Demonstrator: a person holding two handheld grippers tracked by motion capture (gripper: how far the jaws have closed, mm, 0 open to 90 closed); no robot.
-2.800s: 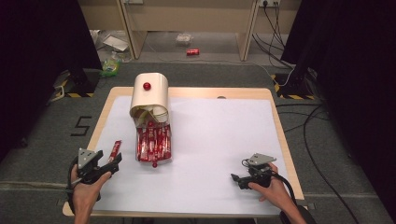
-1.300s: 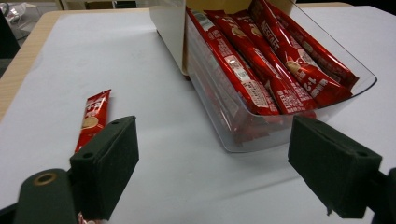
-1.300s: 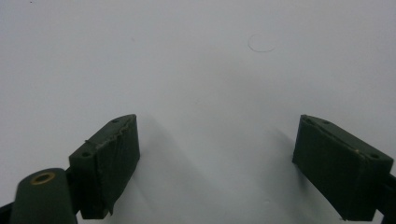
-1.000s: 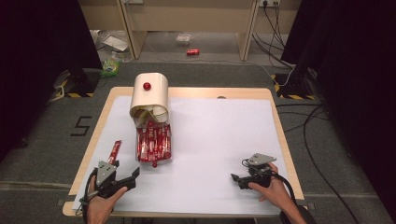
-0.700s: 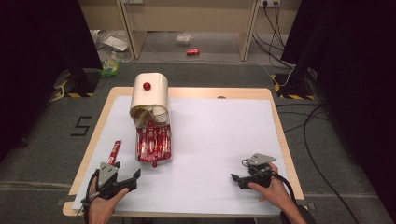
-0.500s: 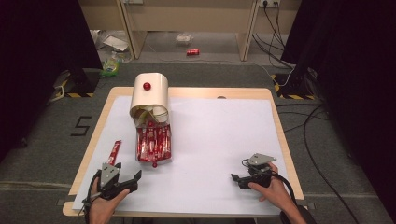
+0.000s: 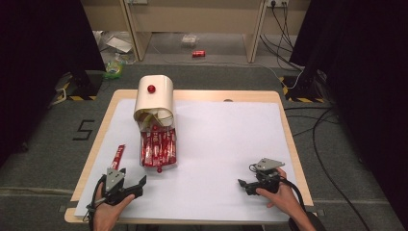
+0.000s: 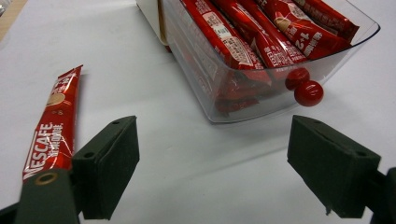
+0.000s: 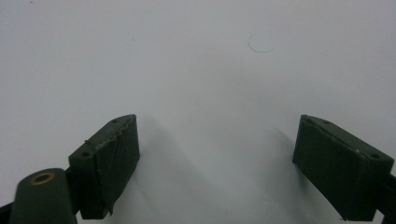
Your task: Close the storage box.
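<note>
Left gripper (image 7: 136, 185), fingers (image 8: 108, 165) spread wide and empty, near the loose red coffee sachet (image 8: 52, 123) lying flat on the white-covered counter (image 7: 226, 144), beside the clear plastic sachet-filled tray (image 8: 261, 100); right gripper (image 7: 244, 184) likewise wide open, empty.

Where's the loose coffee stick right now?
The loose coffee stick lies flat on the white sheet, left of the clear drawer and just ahead of the left gripper, apart from both.

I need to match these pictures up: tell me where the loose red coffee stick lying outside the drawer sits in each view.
High view: loose coffee stick at left, beside the clear drawer.
Left gripper view: at far left, above the left claw.
Right gripper view: not in it.
Shared landmark: the drawer's red knob.
</note>
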